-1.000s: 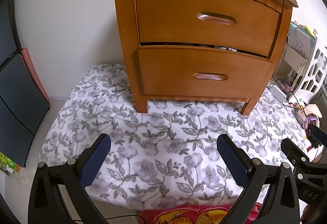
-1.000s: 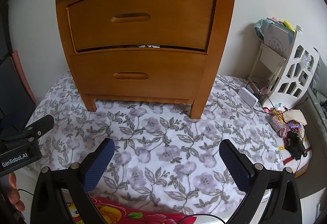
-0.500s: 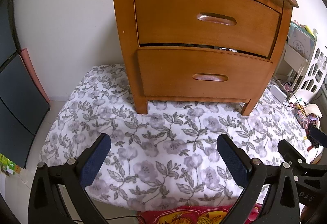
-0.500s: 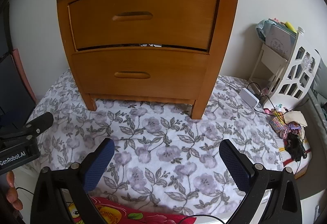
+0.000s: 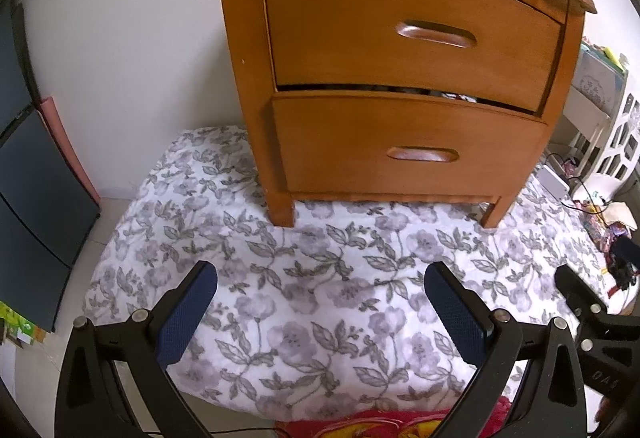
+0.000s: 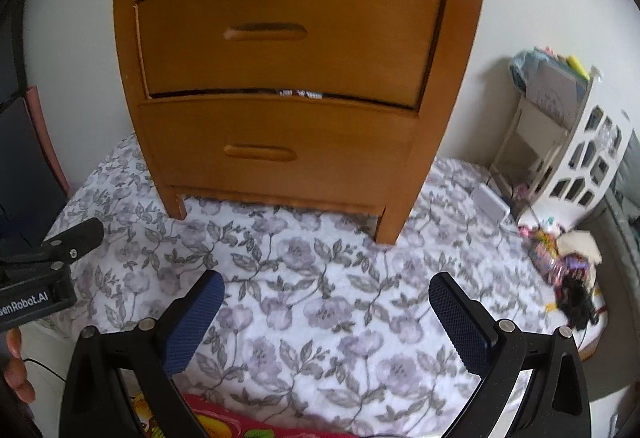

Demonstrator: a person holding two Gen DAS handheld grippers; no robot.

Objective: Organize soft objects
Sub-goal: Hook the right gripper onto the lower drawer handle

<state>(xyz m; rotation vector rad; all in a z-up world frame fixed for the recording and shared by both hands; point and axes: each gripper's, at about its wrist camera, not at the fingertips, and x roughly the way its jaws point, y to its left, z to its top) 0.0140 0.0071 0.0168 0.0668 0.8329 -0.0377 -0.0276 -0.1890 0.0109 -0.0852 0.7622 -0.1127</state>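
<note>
Fabric was what I had before me: the floral quilt (image 5: 320, 302) lay spread on the floor under the wooden nightstand (image 5: 400, 78), whose legs stood on it. My left gripper (image 5: 320, 302) and right gripper (image 6: 326, 312) both hung over it with jaws spread wide, holding nothing. I judged the quilt soft, limp and light, though pinned by the nightstand; a near edge, by the red cloth (image 6: 224, 422), looked the best place to pinch.

One nightstand (image 5: 404, 78) (two drawers (image 6: 288, 38)), one floral blanket (image 5: 320, 278), two tools (image 5: 320, 306).
</note>
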